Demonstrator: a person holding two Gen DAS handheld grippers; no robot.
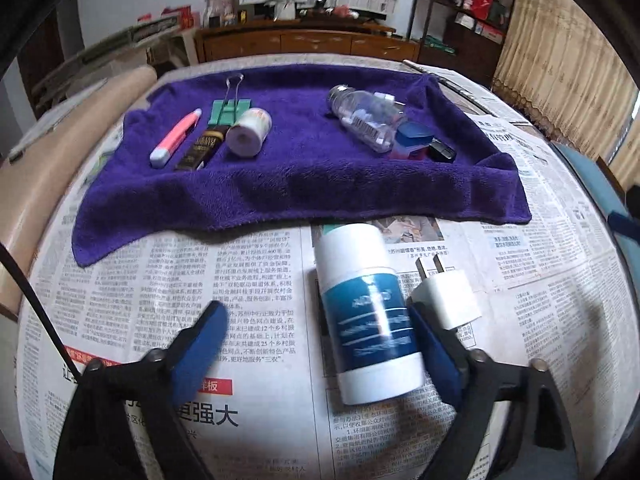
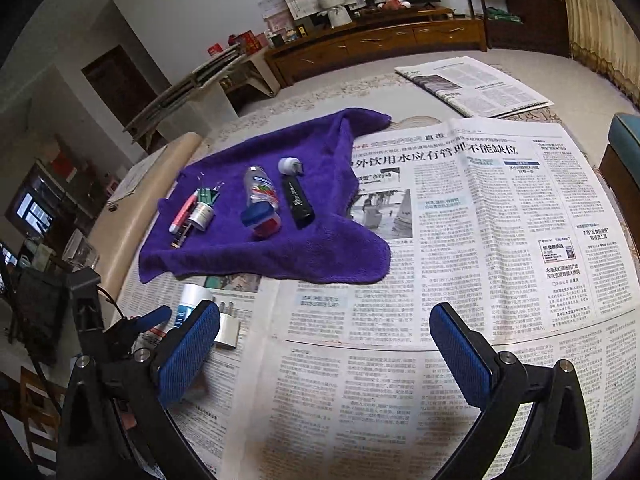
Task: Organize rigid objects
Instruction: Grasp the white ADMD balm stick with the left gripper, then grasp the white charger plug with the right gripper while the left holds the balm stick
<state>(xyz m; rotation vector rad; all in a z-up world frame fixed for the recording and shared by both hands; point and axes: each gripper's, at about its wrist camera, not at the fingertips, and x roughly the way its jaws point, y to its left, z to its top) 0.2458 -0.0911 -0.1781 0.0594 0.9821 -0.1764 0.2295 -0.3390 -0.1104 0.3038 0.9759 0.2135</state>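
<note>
A purple towel [image 1: 288, 176] lies on the newspaper-covered table and carries a pink pen [image 1: 176, 138], a green binder clip [image 1: 230, 110], a dark tube [image 1: 202, 148], a small white roll [image 1: 248, 132], a clear bottle [image 1: 364, 118], a blue-lidded red box [image 1: 412, 140] and a black item [image 1: 442, 152]. My left gripper [image 1: 320, 332] is open; a white-and-blue bottle [image 1: 368, 312] lies between its fingers, beside a white plug adapter [image 1: 446, 296]. My right gripper [image 2: 326, 348] is open and empty over the newspaper. The towel [image 2: 320, 248] also shows in the right wrist view.
Newspaper [image 2: 480, 220] covers the table. A beige cushioned seat [image 1: 60, 152] borders the left edge. A blue chair [image 2: 628, 140] stands at the right. A second folded newspaper [image 2: 476, 84] lies at the far side. A wooden cabinet [image 1: 304, 44] stands behind.
</note>
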